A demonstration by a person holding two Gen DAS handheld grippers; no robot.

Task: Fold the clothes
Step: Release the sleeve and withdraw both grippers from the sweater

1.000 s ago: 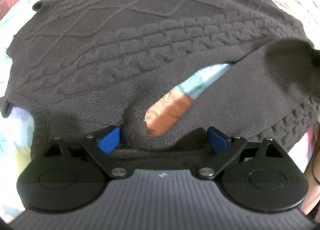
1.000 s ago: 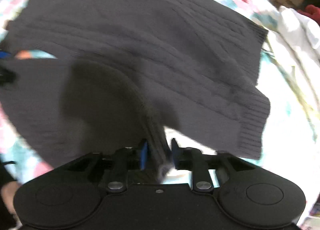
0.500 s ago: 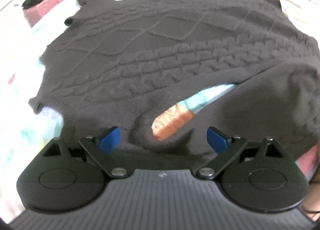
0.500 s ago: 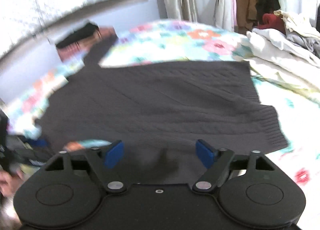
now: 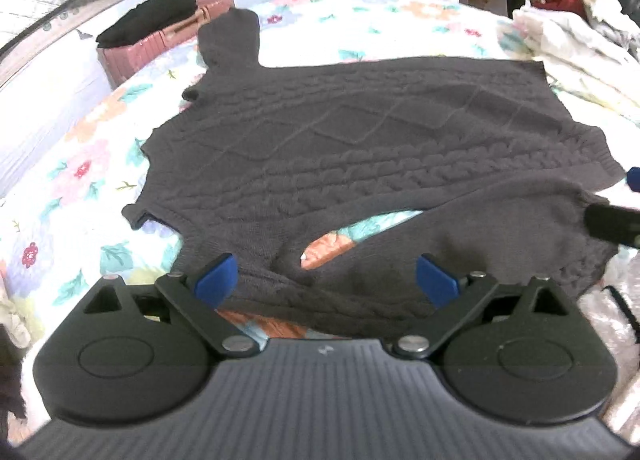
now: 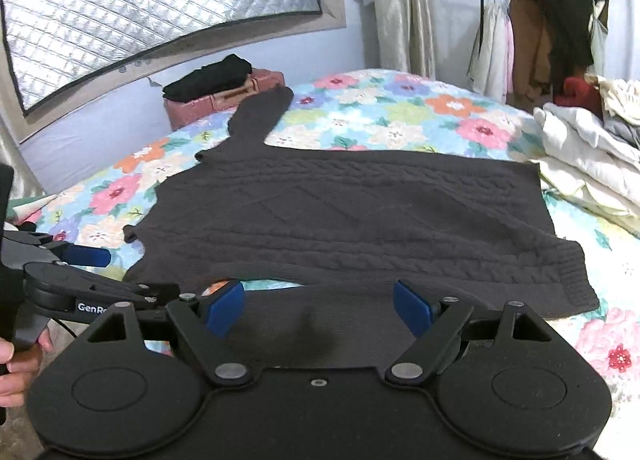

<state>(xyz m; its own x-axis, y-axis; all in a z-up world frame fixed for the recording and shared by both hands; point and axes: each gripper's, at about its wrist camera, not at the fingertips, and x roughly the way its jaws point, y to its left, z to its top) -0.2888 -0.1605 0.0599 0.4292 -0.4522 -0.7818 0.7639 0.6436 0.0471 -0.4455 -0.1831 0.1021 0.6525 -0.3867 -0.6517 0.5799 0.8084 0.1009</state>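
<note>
Right tongs (image 6: 318, 306) released sleeve since a second ago, both tongs lifted back. Right tongs wide, empty; left tongs (image 5: 326, 280) wide, empty. Sweater (image 6: 360, 212) flat on bed (image 6: 400, 108), near sleeve folded alongside near edge, just ahead of both tongs. Long axis runs crosswise; far sleeve (image 6: 260, 112) still unfolded, nearer left hand.

- I read white letters "GenR", cut off by my right gripper's body, on the side of the black plastic left gripper (image 6: 86, 256) in the right wrist view.
- I find nothing else readable in either view.
</note>
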